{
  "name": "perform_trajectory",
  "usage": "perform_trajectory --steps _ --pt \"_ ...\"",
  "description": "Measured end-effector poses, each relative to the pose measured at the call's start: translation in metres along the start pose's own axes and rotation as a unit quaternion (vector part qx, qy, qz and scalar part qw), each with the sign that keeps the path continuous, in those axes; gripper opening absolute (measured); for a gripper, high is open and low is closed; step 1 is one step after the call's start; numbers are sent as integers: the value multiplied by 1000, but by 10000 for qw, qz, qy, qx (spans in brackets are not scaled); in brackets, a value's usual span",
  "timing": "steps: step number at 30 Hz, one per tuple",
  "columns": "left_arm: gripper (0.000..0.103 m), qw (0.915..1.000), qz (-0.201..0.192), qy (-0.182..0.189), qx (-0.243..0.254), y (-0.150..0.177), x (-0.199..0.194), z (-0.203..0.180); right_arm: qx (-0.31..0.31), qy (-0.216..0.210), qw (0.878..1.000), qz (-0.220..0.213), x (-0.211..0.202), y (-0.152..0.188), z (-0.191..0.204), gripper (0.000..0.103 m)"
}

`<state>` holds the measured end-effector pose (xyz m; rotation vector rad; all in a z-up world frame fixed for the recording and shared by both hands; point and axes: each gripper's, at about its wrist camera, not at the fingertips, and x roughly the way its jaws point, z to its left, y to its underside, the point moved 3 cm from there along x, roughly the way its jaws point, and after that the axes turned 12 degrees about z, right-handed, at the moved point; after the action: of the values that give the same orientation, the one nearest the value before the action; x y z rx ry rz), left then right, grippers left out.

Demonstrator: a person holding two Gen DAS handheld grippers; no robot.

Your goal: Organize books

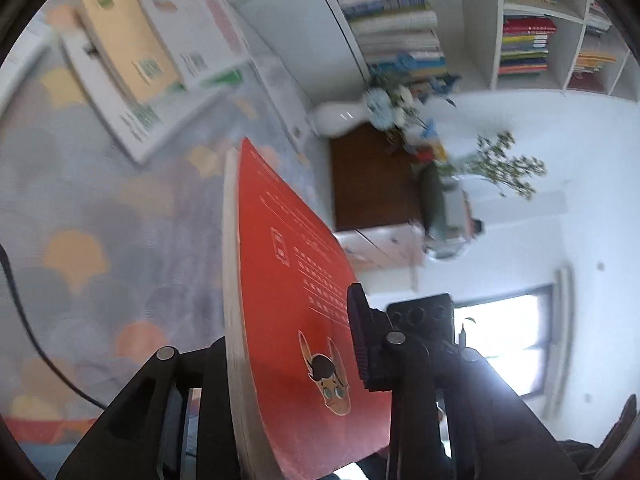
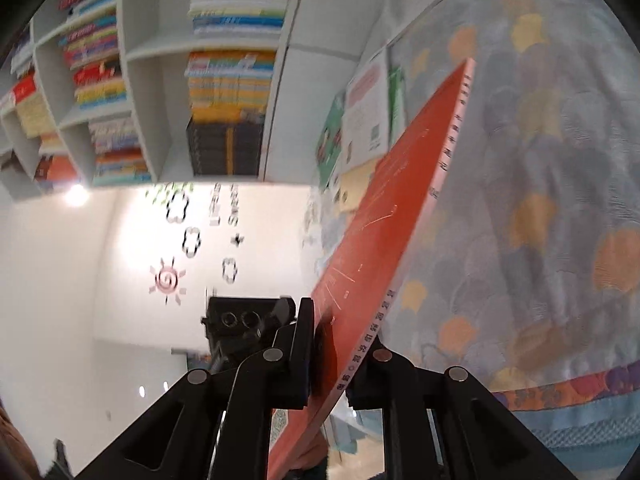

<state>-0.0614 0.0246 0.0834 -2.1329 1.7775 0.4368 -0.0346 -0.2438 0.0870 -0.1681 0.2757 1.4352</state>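
Both tongs, left tongs [image 1: 296, 364] and right tongs [image 2: 334, 354], clamped one red book [image 1: 288, 300]; long axis toward twelve o'clock; bookshelf [image 2: 160, 60] at eleven o'clock (right view).

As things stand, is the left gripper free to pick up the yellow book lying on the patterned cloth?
Probably not: the left gripper is shut on the red book, so its jaws are occupied. The yellow book lies uncovered on top, otherwise reachable.

In the left wrist view, the held book [image 1: 288, 300] stands on edge at six o'clock. The loose books [image 1: 148, 60] lie on the patterned cloth [image 1: 72, 200] at eleven, the bookshelf [image 1: 480, 20] at one.
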Motion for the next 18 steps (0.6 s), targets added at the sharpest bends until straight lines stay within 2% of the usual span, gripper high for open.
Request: perform_trajectory --steps 4,8,12,18 --pt "23 9973 -354 -633 -59 9 -23 -4 -304 -75 9988 387 20 -1 5 12" --pt "21 9947 -751 -662 -237 16 -60 5 -777 15 9946 681 47 5 18 13" --pt "21 9883 -1205 -888 -283 22 -108 17 -981 27 9908 928 86 16 32 13" --pt "21 9777 -1547 -1374 -348 22 -181 54 -878 -73 9890 1190 161 33 46 13"
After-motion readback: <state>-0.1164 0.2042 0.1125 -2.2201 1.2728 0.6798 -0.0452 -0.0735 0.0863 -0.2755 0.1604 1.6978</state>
